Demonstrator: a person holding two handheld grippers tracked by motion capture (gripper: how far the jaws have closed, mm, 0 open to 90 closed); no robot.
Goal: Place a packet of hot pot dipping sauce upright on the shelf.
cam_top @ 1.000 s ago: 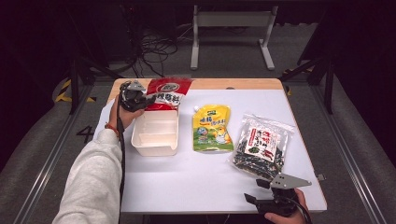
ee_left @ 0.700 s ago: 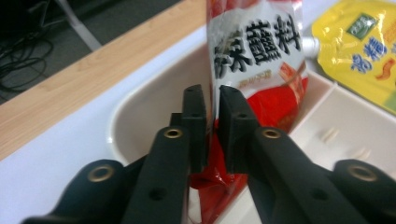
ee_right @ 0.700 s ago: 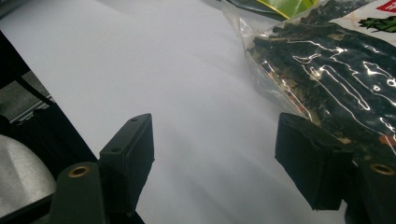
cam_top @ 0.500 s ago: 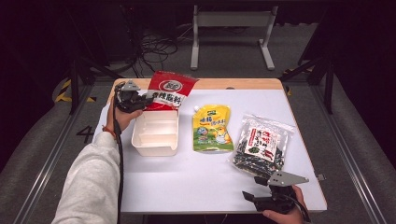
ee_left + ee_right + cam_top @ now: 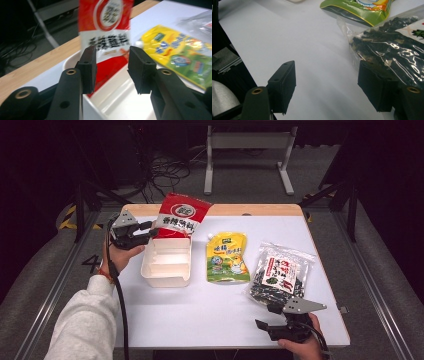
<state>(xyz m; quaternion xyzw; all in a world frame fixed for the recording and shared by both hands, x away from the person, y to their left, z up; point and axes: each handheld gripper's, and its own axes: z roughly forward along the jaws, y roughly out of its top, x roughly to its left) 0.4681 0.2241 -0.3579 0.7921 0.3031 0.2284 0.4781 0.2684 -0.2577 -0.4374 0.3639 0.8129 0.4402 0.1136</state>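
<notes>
The left gripper (image 5: 150, 231) sits at the table's 10 o'clock corner, its jaws parted and just now opening further, with nothing pressed between the pads. The red pouch (image 5: 181, 215) stands just past its tips at 3 o'clock in the high view, leaning with its lower end inside the far end of the white tray (image 5: 166, 276). In the left gripper view the red pouch (image 5: 105, 25) rises at 12 o'clock beyond the gap. At centre lies the yellow pouch (image 5: 227, 256). At 4 o'clock lies the seaweed bag (image 5: 278, 276). The right gripper (image 5: 264, 316) hovers at 5 o'clock, jaws apart and empty, the seaweed bag (image 5: 392, 50) at its 1 o'clock.
</notes>
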